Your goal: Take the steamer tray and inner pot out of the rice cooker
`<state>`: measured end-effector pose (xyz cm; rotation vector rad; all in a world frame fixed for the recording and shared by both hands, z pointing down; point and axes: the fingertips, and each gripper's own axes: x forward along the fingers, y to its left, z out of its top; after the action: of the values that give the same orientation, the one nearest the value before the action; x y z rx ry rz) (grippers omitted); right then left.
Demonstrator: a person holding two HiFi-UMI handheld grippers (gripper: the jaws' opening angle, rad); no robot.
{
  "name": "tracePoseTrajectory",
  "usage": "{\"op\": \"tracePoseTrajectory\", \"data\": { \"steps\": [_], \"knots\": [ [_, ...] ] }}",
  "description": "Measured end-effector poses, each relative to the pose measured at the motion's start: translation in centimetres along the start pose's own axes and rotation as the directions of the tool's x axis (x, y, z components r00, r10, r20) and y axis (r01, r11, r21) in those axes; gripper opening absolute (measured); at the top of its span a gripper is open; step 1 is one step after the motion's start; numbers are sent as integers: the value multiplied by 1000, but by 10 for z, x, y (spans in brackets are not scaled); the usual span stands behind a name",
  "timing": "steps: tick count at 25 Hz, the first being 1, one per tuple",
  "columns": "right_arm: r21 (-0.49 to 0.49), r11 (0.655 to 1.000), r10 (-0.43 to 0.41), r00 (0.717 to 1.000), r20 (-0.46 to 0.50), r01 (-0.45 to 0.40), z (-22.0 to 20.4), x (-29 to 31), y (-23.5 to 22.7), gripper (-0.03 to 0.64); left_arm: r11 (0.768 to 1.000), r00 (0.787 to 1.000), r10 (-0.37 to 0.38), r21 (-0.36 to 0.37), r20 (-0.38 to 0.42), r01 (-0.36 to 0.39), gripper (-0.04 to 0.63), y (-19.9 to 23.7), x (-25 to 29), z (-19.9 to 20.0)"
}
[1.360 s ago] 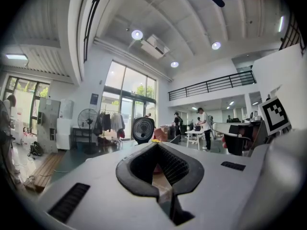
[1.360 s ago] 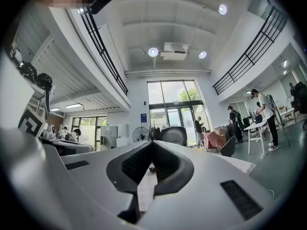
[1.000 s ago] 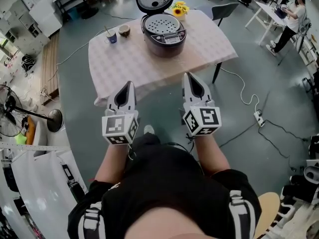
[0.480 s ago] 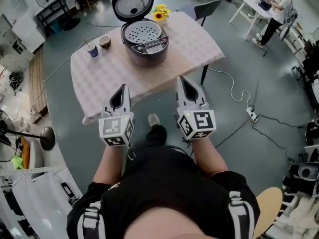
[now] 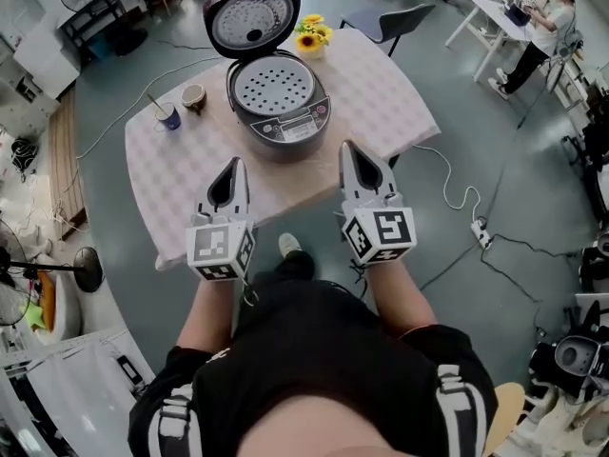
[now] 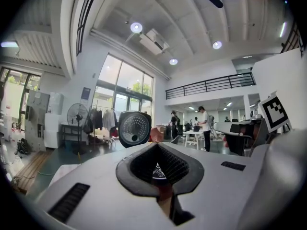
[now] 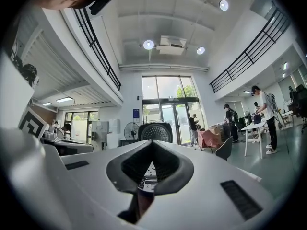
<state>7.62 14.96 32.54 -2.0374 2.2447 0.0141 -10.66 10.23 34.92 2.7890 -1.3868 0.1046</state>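
The dark rice cooker (image 5: 280, 112) stands on a table with a checked cloth (image 5: 362, 74), its lid (image 5: 253, 13) raised at the back. A perforated steamer tray (image 5: 273, 84) sits in its top; the inner pot below is hidden. My left gripper (image 5: 232, 171) and right gripper (image 5: 352, 155) are both shut and empty, side by side over the table's near edge, short of the cooker. The raised lid (image 6: 134, 128) shows ahead in the left gripper view. In the right gripper view the lid (image 7: 155, 132) rises above the jaws and the cooker's control panel (image 7: 146, 182) peeks through them.
A blue cup with a stick (image 5: 168, 117) and a small bowl (image 5: 193, 96) sit on the table's left part. Yellow flowers (image 5: 311, 32) stand behind the cooker. A grey chair (image 5: 392, 19) is at the far side. A cable and power strip (image 5: 479, 236) lie on the floor at right.
The table and cooker have come closer in the head view. Both grippers, still shut, have advanced from over the floor to the table's near edge.
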Motion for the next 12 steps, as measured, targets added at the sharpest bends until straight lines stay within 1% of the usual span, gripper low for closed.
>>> {"op": "tracePoseTrajectory", "data": {
  "steps": [5,12],
  "knots": [
    [-24,999,32,999,-19,-33,-2,77,-19,0,999,999,32,-13,5,-32,3,37,62,11],
    [-45,997,63,997,-41,-65,-6,173,-42,0,998,999,51,-34,1,-50,3,81,140,13]
  ]
}}
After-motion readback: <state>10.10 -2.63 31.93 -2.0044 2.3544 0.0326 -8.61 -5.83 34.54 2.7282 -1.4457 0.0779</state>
